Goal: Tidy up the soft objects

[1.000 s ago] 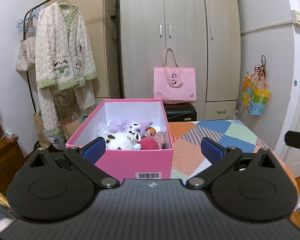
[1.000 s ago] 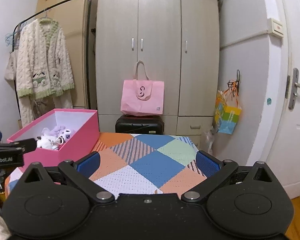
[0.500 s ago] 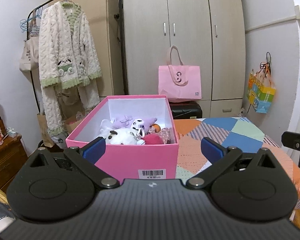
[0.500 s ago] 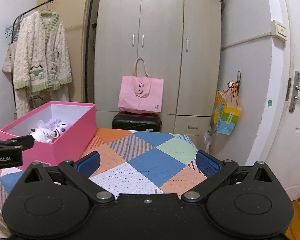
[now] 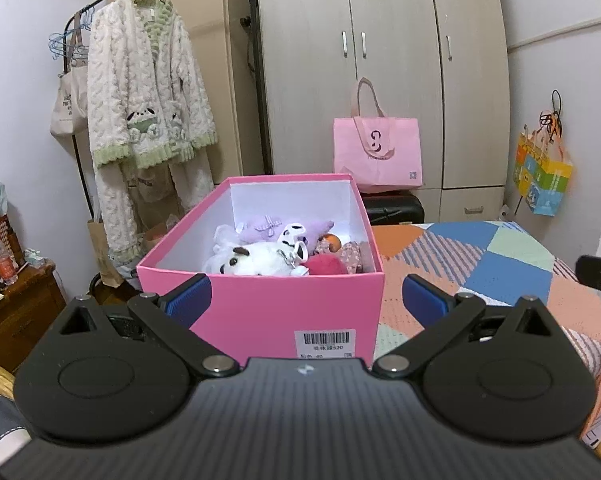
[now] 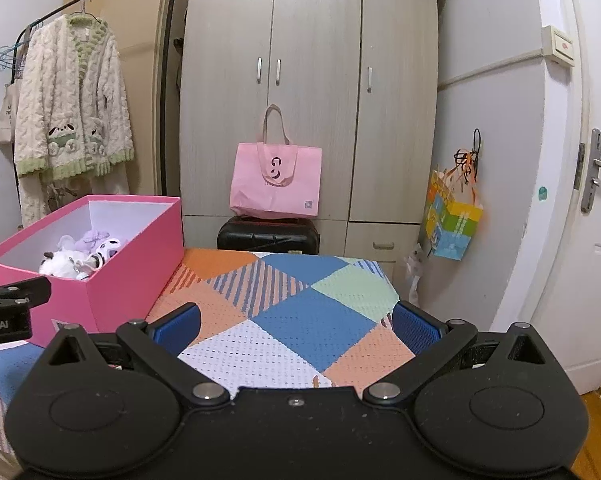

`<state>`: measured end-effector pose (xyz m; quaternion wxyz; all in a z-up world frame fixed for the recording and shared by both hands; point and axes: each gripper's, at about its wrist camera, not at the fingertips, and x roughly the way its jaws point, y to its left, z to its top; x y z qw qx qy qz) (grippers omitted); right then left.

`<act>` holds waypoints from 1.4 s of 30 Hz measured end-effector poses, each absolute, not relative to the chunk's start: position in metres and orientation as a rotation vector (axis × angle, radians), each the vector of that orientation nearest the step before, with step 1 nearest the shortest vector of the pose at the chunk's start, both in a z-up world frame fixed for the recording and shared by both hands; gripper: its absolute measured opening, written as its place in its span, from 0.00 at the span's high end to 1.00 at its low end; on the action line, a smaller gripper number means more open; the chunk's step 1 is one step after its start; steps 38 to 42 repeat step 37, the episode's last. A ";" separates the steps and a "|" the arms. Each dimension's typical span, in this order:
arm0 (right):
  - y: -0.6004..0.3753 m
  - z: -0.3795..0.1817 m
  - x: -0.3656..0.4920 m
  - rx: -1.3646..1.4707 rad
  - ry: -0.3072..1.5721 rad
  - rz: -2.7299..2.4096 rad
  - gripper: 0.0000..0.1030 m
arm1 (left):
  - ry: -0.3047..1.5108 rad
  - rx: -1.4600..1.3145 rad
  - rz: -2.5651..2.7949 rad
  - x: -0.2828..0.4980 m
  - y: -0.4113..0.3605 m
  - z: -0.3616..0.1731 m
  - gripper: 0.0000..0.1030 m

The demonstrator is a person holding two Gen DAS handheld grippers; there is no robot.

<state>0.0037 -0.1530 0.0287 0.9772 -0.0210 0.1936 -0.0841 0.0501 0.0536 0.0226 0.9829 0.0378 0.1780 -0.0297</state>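
Observation:
A pink box (image 5: 268, 312) stands on the patchwork bedspread (image 5: 500, 264) and holds several plush toys: a white dog (image 5: 248, 260), a purple star plush (image 5: 268, 228) and a red fuzzy ball (image 5: 324, 264). My left gripper (image 5: 306, 294) is open and empty just in front of the box. In the right wrist view the box (image 6: 112, 276) is at the left, toys (image 6: 80, 256) inside. My right gripper (image 6: 296, 324) is open and empty above the bedspread (image 6: 300, 312).
A wardrobe (image 6: 308, 80) stands behind, with a pink tote bag (image 6: 276, 184) on a black case (image 6: 268, 236). A robe (image 5: 144, 100) hangs on a rack at the left. A door (image 6: 596, 200) is at the right. A wooden nightstand (image 5: 12, 312) is at the far left.
Both grippers have risen a little and come nearer the box, which now looks larger in the left wrist view. Both stay open and empty.

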 end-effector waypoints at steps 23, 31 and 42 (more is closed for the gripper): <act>-0.148 0.026 0.001 -0.074 0.371 -0.203 0.00 | 0.301 0.081 -0.037 0.046 0.054 0.016 0.00; -0.146 0.029 -0.002 -0.065 0.365 -0.196 0.00 | 0.291 0.078 -0.022 0.039 0.056 0.017 0.00; -0.143 0.028 -0.002 -0.068 0.369 -0.201 0.00 | 0.287 0.076 -0.024 0.037 0.056 0.016 0.00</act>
